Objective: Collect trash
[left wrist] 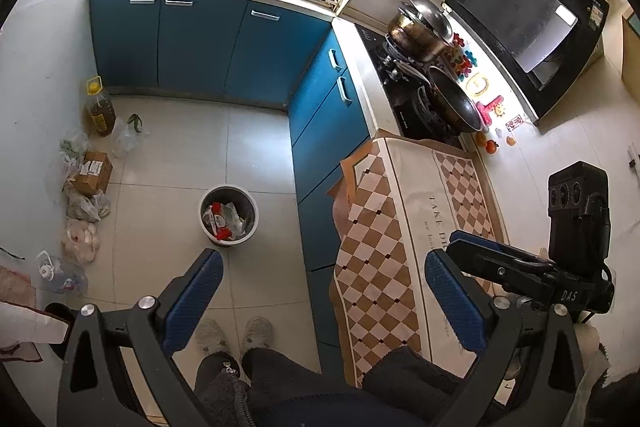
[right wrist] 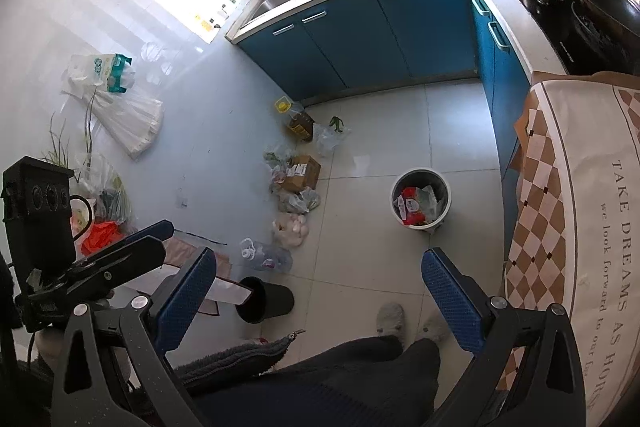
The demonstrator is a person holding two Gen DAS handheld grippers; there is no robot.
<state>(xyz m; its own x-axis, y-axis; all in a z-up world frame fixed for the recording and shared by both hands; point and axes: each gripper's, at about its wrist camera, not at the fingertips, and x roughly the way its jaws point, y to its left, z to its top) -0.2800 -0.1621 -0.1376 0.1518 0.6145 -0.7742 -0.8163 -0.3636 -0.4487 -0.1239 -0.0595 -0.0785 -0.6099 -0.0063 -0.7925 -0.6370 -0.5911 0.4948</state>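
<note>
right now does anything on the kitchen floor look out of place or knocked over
Yes. A black bin lies tipped on its side near the person's slippers. Bags, a cardboard box and an oil bottle clutter the floor along the wall. The white bin stands upright.

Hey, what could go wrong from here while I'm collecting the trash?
1. The bin already looks nearly full; more trash may spill onto the floor.
2. Bags and a box by the wall look like groceries, easily mistaken for trash.
3. Both the left gripper and right gripper are open and high above the floor.
</note>
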